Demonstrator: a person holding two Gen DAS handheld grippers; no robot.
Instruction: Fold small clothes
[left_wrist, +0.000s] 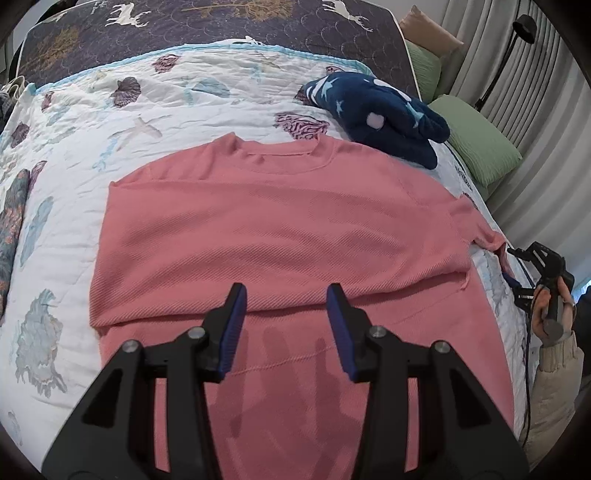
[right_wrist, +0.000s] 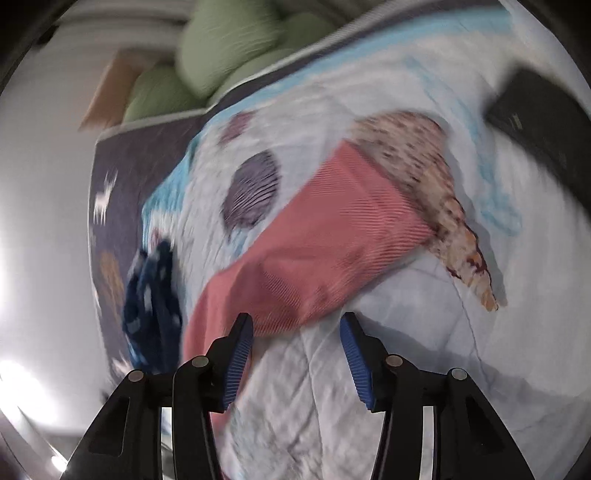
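A pink knit shirt (left_wrist: 266, 229) lies flat on the bed quilt (left_wrist: 74, 147), neckline toward the far side, with one layer folded over across its middle. My left gripper (left_wrist: 288, 295) hovers open over the fold line, with nothing between its blue pads. In the blurred right wrist view, the shirt's pink sleeve (right_wrist: 325, 236) stretches out on the quilt. My right gripper (right_wrist: 297, 323) is open just short of the sleeve's edge, holding nothing. In the left wrist view the right gripper (left_wrist: 532, 269) appears at the bed's right edge, held by a hand (left_wrist: 550, 314).
A dark blue star-patterned garment (left_wrist: 380, 110) lies bunched beyond the shirt's right shoulder. Green pillows (left_wrist: 480, 140) sit at the right side of the bed. A dark flat object (right_wrist: 543, 125) lies on the quilt at upper right in the right wrist view.
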